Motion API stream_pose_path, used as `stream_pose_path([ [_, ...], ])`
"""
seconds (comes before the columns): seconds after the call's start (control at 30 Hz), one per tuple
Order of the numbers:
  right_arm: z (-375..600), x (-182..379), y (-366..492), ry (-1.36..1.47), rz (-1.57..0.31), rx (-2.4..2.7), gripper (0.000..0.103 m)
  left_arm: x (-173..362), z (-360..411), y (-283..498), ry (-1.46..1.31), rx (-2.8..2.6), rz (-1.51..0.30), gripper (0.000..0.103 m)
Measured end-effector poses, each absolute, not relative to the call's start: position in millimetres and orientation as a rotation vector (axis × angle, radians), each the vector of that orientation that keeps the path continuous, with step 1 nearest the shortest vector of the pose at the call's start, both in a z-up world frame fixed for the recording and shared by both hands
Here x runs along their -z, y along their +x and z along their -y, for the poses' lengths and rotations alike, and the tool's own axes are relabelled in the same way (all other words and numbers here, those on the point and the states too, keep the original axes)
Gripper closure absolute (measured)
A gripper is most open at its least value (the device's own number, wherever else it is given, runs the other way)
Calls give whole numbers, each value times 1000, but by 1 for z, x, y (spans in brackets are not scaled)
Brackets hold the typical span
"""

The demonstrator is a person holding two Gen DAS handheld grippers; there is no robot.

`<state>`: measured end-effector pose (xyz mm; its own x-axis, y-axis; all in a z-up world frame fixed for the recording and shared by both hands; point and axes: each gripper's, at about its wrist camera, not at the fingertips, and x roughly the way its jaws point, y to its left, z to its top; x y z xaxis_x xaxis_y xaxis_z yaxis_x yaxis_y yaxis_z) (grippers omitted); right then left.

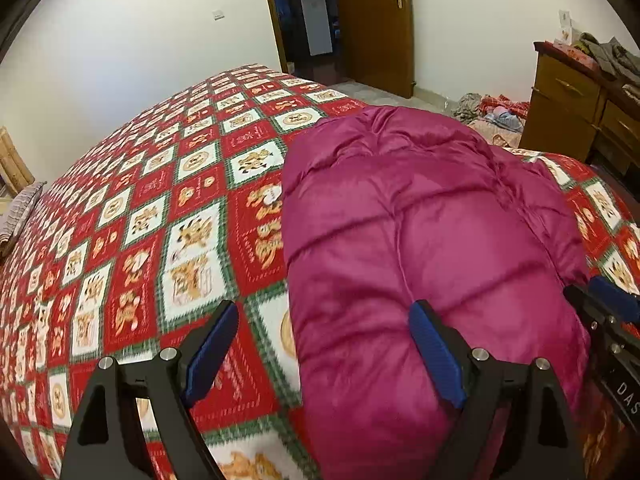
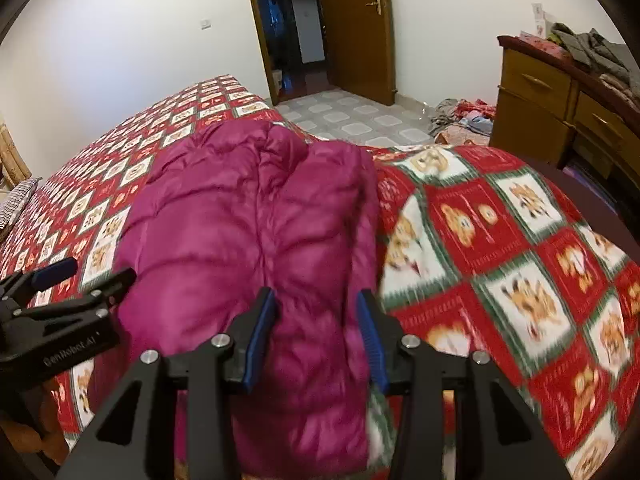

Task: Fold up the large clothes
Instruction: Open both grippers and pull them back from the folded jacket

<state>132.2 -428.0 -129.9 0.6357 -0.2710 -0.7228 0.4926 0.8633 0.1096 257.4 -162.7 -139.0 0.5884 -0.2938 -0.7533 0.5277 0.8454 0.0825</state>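
A magenta puffer jacket (image 1: 420, 240) lies folded lengthwise on the bed, also seen in the right wrist view (image 2: 248, 224). My left gripper (image 1: 320, 356) is open wide, above the jacket's near left edge, one finger over the blanket and one over the jacket. My right gripper (image 2: 316, 344) is open, its jaws on either side of the jacket's near right part, not closed on it. The right gripper also shows at the right edge of the left wrist view (image 1: 604, 304), and the left gripper shows at the left of the right wrist view (image 2: 76, 276).
The bed carries a red, white and green patterned blanket (image 1: 160, 220). A wooden dresser (image 2: 560, 108) with clothes on top stands to the right. Clothes lie on the tiled floor (image 2: 460, 116) near it. A wooden door (image 2: 356, 28) stands open beyond the bed.
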Motion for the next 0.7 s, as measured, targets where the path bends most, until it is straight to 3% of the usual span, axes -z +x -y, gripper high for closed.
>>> stream_pose_path([
  [0.07, 419, 129, 121, 298, -751, 455, 57, 140, 155, 248, 300, 494, -802, 15],
  [0.2, 403, 127, 101, 262, -727, 493, 44, 143, 139, 224, 292, 488, -782, 15],
  [0.7, 370, 124, 70, 315, -717, 527, 39, 149, 101, 158, 290, 486, -779, 15],
])
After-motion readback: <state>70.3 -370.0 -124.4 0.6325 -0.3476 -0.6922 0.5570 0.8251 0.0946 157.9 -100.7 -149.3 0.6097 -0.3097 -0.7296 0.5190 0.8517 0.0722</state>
